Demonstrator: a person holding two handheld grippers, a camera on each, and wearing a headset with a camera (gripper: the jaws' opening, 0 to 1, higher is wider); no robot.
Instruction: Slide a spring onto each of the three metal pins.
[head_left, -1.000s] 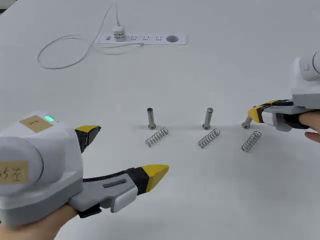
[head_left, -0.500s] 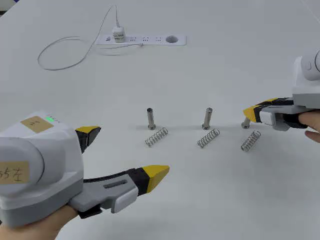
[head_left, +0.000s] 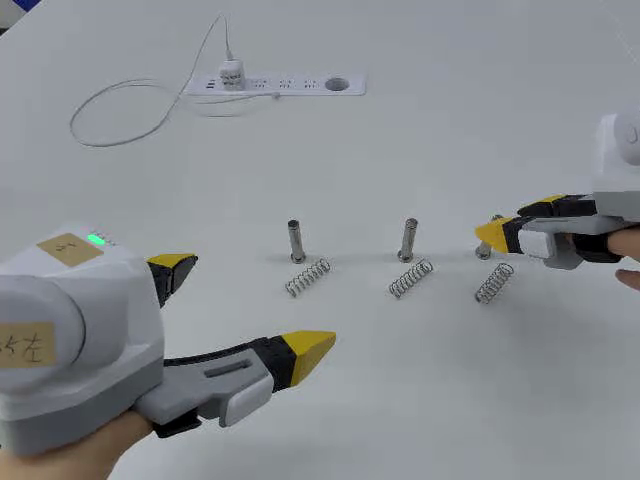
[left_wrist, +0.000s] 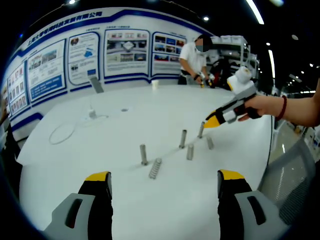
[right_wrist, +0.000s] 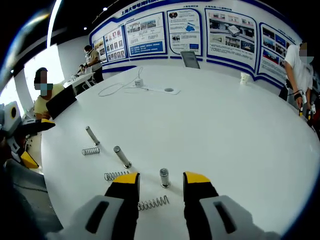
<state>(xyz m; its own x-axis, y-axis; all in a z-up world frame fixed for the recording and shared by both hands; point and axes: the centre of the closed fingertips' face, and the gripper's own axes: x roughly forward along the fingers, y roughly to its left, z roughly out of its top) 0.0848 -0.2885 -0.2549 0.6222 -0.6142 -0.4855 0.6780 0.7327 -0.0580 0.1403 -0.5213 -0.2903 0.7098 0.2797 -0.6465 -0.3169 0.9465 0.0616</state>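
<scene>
Three upright metal pins stand in a row on the white table: left pin (head_left: 294, 240), middle pin (head_left: 408, 240), right pin (head_left: 484, 248). A loose spring lies in front of each: (head_left: 307, 277), (head_left: 411, 278), (head_left: 493, 282). My right gripper (head_left: 510, 224) is open at the right pin, partly hiding it. In the right gripper view, that pin (right_wrist: 164, 177) stands between the yellow jaw tips, untouched, with its spring (right_wrist: 153, 203) lying below it. My left gripper (head_left: 245, 305) is open near the front left, nothing between its jaws. Its own view has the pins ahead (left_wrist: 144, 154) and the right gripper (left_wrist: 220, 117).
A white power strip (head_left: 280, 85) with a plugged adapter and a looping cable (head_left: 120, 110) lies at the table's far side. People stand beyond the table (left_wrist: 192, 55), and one sits at its edge (right_wrist: 42, 95). Display boards line the wall.
My right gripper has slid left along the table, bringing its tips around the right pin. The left gripper, pins and springs stay put; the head camera shifted slightly.
</scene>
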